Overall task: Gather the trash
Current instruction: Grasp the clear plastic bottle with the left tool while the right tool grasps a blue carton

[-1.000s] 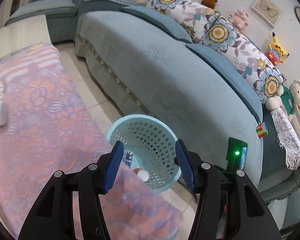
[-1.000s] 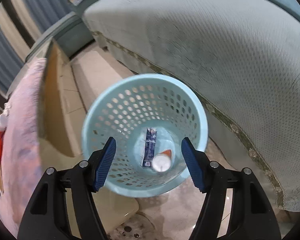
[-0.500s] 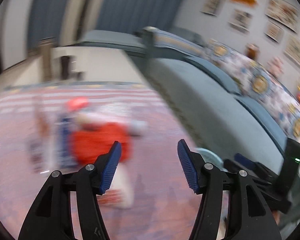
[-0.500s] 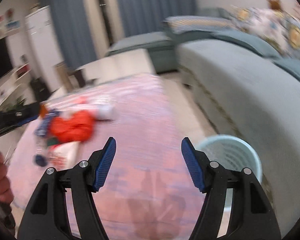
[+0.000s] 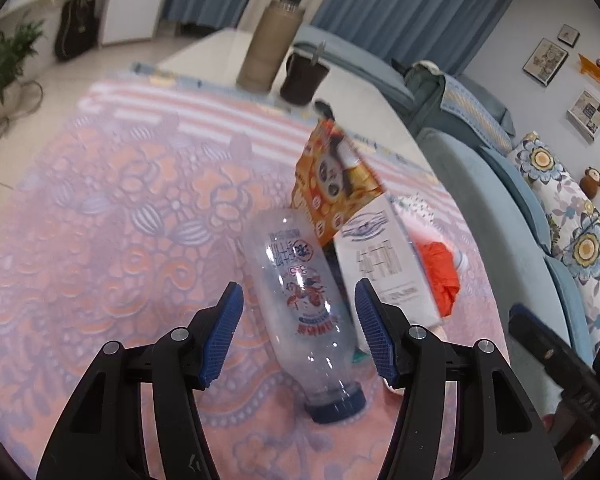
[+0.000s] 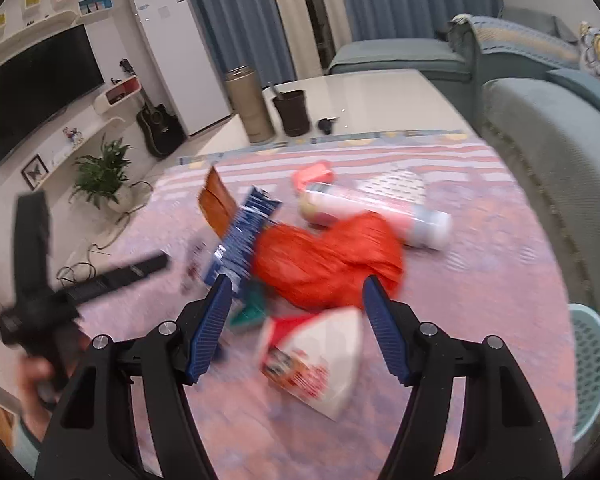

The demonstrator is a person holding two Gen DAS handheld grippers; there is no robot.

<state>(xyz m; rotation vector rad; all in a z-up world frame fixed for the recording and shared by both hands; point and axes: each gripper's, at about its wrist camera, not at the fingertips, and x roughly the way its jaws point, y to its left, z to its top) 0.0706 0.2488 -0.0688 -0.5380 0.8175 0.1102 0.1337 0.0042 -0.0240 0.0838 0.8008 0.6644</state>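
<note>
A clear plastic bottle (image 5: 300, 300) with a blue cap lies on the pink patterned tablecloth (image 5: 112, 208). My left gripper (image 5: 298, 336) is open just above it, one pad on each side and neither touching. Behind the bottle are an orange snack bag (image 5: 336, 184), a white carton (image 5: 384, 264) and a crumpled red bag (image 5: 440, 276). My right gripper (image 6: 296, 328) is open over the same pile: the red bag (image 6: 328, 264), a white wrapper (image 6: 316, 360), a blue packet (image 6: 244, 236) and a pink-white can (image 6: 372, 212). The teal trash basket (image 6: 592, 372) stands on the floor at the right.
A tan flask (image 6: 250, 104) and a dark cup (image 6: 292, 112) stand on the bare far end of the table. The blue sofa (image 6: 560, 152) runs along the right. A hand (image 6: 36, 376) holds the left tool's black frame (image 6: 32, 308) at the left edge.
Both views have swung away from the teal basket beside the sofa to the trash pile on the table. Both grippers stayed open.
</note>
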